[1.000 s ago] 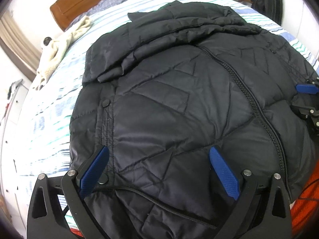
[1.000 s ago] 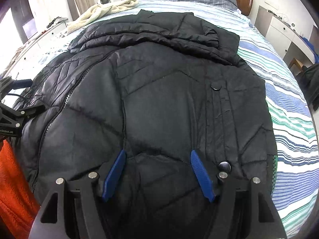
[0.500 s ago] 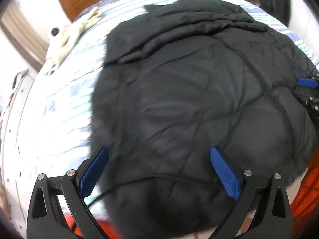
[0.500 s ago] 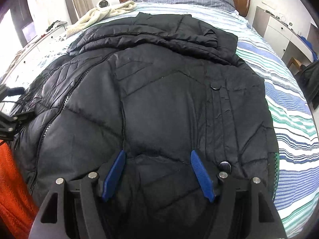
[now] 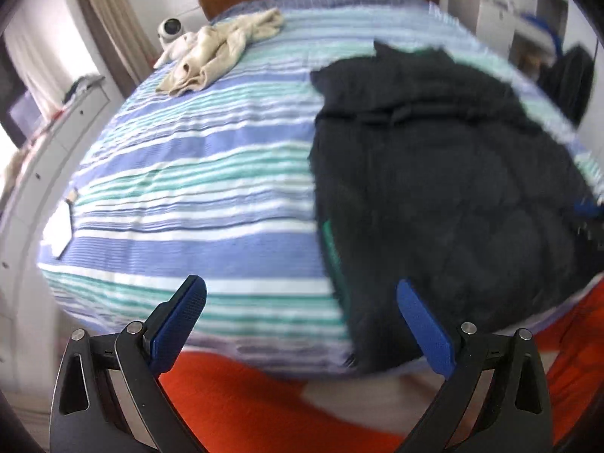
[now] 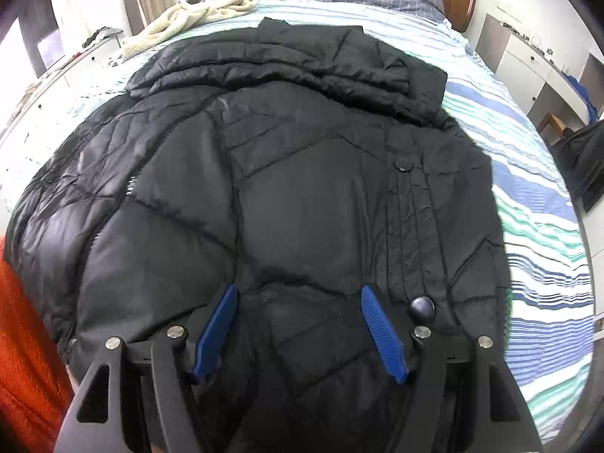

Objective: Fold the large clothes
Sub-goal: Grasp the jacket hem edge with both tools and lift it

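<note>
Where it lies flat on the striped bed [image 6: 536,204], black quilted jacket [image 6: 302,196], zipped, both grippers' jaws apart, empty.

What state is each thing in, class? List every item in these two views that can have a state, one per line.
Black jacket: zipped, spread flat on the bed, upper part bunched in folds.
Striped bedspread: laid over the bed, partly covered by the jacket.
Cream towel: crumpled near the headboard.
Left gripper: open, empty, over the bed's near edge beside the jacket.
Right gripper: open, low over the jacket's hem; contact unclear.
</note>
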